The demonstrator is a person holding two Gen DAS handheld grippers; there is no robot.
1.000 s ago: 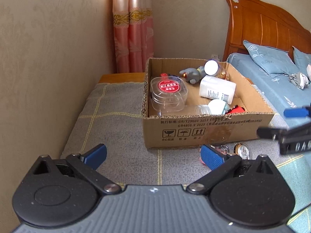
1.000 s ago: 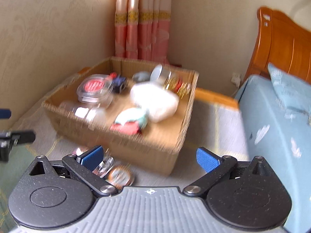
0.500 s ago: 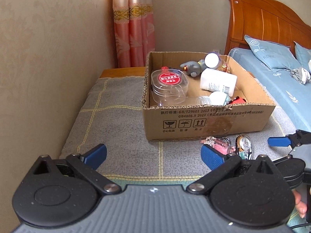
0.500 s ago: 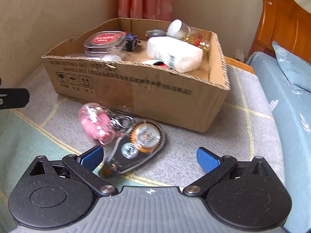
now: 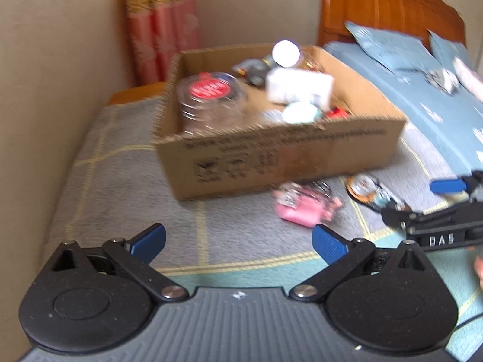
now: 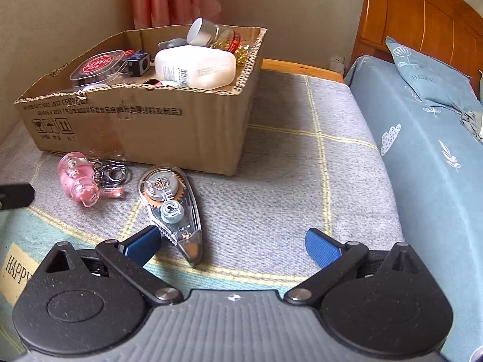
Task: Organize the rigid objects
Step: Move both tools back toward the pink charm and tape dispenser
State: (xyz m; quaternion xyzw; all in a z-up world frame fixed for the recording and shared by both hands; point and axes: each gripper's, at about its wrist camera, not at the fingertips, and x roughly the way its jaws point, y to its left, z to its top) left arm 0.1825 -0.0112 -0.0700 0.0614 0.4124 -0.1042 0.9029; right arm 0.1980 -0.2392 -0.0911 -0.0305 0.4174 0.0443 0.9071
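The right hand-held gripper (image 6: 232, 242) is hovering released and empty over the blanket-covered tabletop (image 6: 286, 181), its left fingertip just beside the narrow tip of the correction tape dispenser (image 6: 170, 202), which is lying at about 11 o'clock from it, near the cardboard box (image 6: 145, 120). The pink keychain (image 6: 80, 181) is lying further toward 10 o'clock. The left hand-held gripper (image 5: 238, 239) is likewise hanging spread and empty. The dispenser is looking light, stiff and slick-shelled, so pinching across its wider body should be safer than the tapered tip; the keychain's ring will probably be dangling loosely when lifted.
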